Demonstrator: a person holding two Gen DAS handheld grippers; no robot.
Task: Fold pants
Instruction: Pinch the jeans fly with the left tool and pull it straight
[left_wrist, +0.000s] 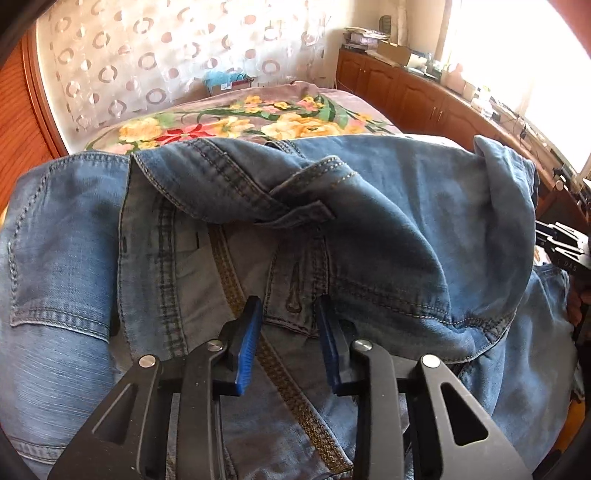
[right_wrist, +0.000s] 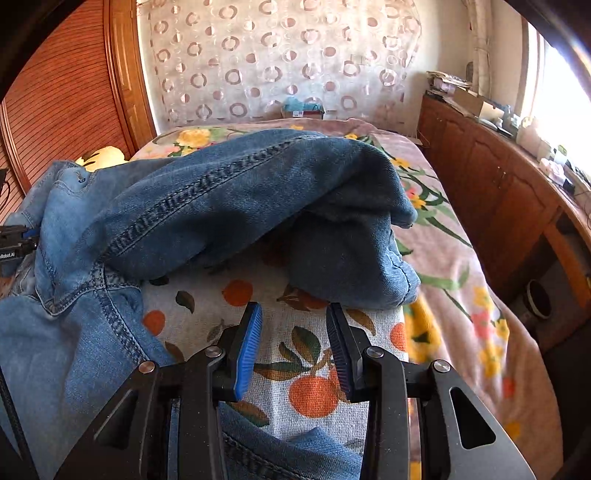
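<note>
Blue denim pants (left_wrist: 388, 221) lie crumpled on the bed, with a khaki woven belt (left_wrist: 236, 291) in the waistband. My left gripper (left_wrist: 290, 306) is open just over the waistband and belt, holding nothing. In the right wrist view the pants' legs (right_wrist: 240, 199) lie bunched and folded over, hems at the right. My right gripper (right_wrist: 293, 314) is open and empty over a white cloth with orange-fruit print (right_wrist: 306, 354), just short of the leg hems. The other gripper shows at the right edge of the left view (left_wrist: 561, 243) and the left edge of the right view (right_wrist: 14, 243).
The bed has a pink floral blanket (right_wrist: 461, 266). A wooden cabinet (right_wrist: 491, 177) with clutter on top runs along the right under a bright window. A patterned curtain (right_wrist: 280, 59) hangs behind the bed. A wooden panel (right_wrist: 62, 88) stands at the left.
</note>
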